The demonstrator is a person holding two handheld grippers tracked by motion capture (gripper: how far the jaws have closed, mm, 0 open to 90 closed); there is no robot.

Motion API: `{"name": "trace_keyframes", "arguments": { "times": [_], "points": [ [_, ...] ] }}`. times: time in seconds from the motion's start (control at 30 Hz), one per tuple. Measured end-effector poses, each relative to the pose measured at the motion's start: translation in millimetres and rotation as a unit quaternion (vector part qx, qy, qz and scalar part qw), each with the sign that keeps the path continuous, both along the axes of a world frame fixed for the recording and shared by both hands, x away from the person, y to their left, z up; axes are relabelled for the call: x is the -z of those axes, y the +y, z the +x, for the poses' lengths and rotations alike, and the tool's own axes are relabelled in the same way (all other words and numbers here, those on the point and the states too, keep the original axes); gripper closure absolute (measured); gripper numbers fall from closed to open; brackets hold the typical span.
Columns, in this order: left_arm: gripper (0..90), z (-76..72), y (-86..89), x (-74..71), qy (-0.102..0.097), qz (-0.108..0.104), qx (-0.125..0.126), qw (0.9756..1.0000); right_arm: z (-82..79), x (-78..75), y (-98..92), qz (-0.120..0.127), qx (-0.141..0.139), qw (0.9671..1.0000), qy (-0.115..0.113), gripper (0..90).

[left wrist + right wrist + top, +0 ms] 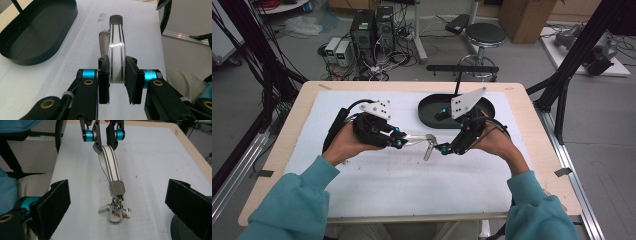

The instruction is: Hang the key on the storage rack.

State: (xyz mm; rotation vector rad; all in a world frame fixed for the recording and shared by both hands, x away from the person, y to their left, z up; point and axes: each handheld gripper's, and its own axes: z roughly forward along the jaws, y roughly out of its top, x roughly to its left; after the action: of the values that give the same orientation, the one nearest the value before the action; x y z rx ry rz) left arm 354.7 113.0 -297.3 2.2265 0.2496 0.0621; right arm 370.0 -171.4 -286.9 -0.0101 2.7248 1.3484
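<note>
Strap (116,55) of a key holder, white with dark stripes, is what we see clamped between the jaws of the left gripper (117,82), which close on its looped end. In the high view this gripper (398,140) is at the middle of the table (282,130), above the white mat (377,185), and the strap reaches from it toward the right gripper (443,131). In the right gripper view, the strap ends in a textured metal cap (117,187), and a metal ring and clasp (115,213) hang from it, just at the mat. The right gripper (117,206) has its jaws spread wide, one on each side of the clasp, and they grip nothing. A black oval tray (427,112) stands behind the grippers on the mat.
</note>
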Motion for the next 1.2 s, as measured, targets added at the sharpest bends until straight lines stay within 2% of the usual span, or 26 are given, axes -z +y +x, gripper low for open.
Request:
{"name": "trace_keyframes", "arguments": {
  "times": [0.13,0.23,0.27,0.33,0.47,0.7,0.8,1.1,1.2],
  "points": [
    [74.5,-1.7,-5.0,-0.1,-0.001,0.005,0.006,1.0,0.5,0.0,7.5,-0.022,-0.007,0.9997,0.002,6.5],
    [74.5,-1.9,-6.6,0.1,-0.003,0.013,0.01,0.9999,1.8,-0.3,11.4,-0.033,-0.02,0.9992,0.007,17.1],
    [74.5,-2.1,-7.3,0.6,-0.003,0.011,0.009,0.9999,2.5,0.3,13.1,-0.034,-0.027,0.999,0.011,17.1],
    [74.4,-1.9,-7.9,1.4,-0.002,0.01,0.008,0.9999,3.5,1.4,16.3,-0.041,-0.024,0.9988,0.013,18.7],
    [74.5,-1.6,-7.8,1.2,-0.004,0.021,0.013,0.9997,5.8,3.7,21.5,-0.063,-0.034,0.9973,0.014,26.9],
    [74.5,-1.3,-9.5,3.0,-0.005,0.025,0.014,0.9996,7.8,8.1,30.3,-0.096,-0.05,0.9939,0.022,42.0],
    [74.5,-2.0,-10.6,4.0,-0.005,0.03,0.015,0.9994,8.0,9.8,32.2,-0.109,-0.049,0.9925,0.025,44.4],
    [74.5,-1.9,-9.8,4.3,-0.009,0.036,0.016,0.9992,9.8,13.0,35.1,-0.129,-0.053,0.9899,0.023,55.4],
    [74.4,-1.7,-9.5,4.5,-0.009,0.036,0.017,0.9992,9.6,13.1,35.8,-0.129,-0.051,0.9899,0.028,58.4]
  ]
}}
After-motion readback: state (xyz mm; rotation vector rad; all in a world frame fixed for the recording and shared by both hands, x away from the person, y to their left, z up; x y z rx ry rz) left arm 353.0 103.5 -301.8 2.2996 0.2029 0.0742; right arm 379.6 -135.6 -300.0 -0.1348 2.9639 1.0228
